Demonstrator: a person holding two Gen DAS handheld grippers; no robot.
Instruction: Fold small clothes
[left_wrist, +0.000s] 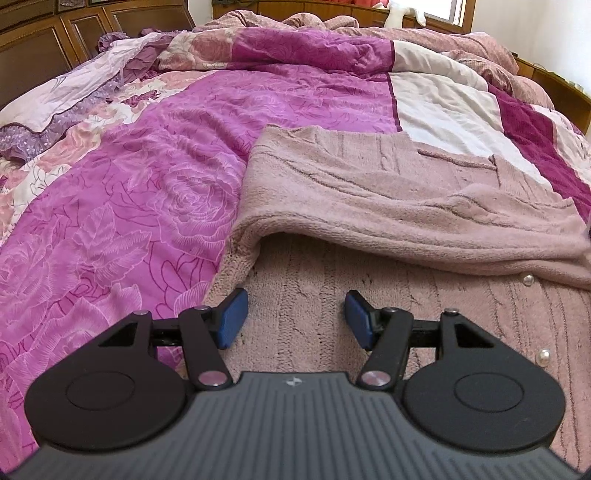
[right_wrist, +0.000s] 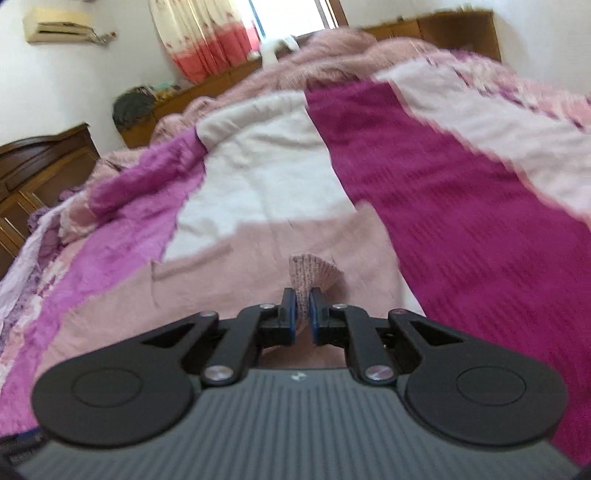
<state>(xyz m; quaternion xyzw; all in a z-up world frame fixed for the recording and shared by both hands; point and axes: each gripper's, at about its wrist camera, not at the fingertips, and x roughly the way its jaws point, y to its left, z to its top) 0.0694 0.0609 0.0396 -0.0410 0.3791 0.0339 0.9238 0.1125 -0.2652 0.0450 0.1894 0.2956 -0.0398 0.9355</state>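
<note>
A dusty pink knitted cardigan (left_wrist: 388, 206) with pearl buttons (left_wrist: 543, 357) lies on the bed, one part folded over its lower body. My left gripper (left_wrist: 295, 317) is open and empty, its blue pads (left_wrist: 231, 319) just above the cardigan's lower knit. In the right wrist view my right gripper (right_wrist: 303, 308) is shut on a bunched edge of the same cardigan (right_wrist: 312, 267), with the rest of the garment (right_wrist: 221, 266) spread below. This view is motion-blurred.
The bed carries a magenta rose-print quilt (left_wrist: 147, 184) with white (left_wrist: 443, 110) and dark red patches. A crumpled lilac cloth (left_wrist: 55, 99) lies far left. Wooden cabinets (left_wrist: 37, 40) stand beyond; curtains (right_wrist: 207, 37) and an air conditioner (right_wrist: 55, 24) are on the wall.
</note>
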